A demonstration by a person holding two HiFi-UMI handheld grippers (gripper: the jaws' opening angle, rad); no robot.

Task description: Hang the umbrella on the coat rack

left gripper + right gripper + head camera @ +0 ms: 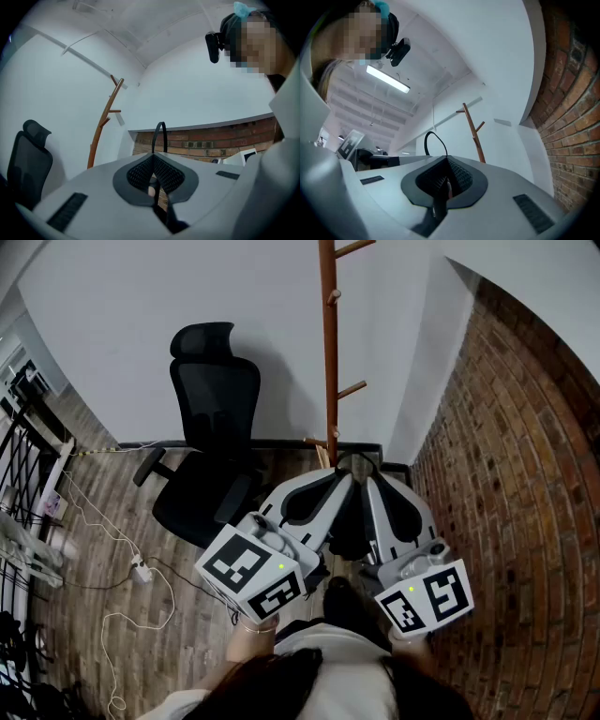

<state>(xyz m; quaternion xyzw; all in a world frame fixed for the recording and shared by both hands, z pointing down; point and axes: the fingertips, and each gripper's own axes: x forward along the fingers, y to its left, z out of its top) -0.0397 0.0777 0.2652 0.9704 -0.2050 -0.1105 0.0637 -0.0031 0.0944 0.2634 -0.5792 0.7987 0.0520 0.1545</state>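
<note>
Your left gripper [153,161] and right gripper [444,161] are each closed fully on the umbrella's black strap loop [360,461]. The loop arches just beyond both sets of fingertips, and the dark umbrella [345,531] appears to hang below between them. The coat rack [328,352] stands upright just ahead, nearer your left fingers, with its lowest side peg [352,390] above the loop.
</note>
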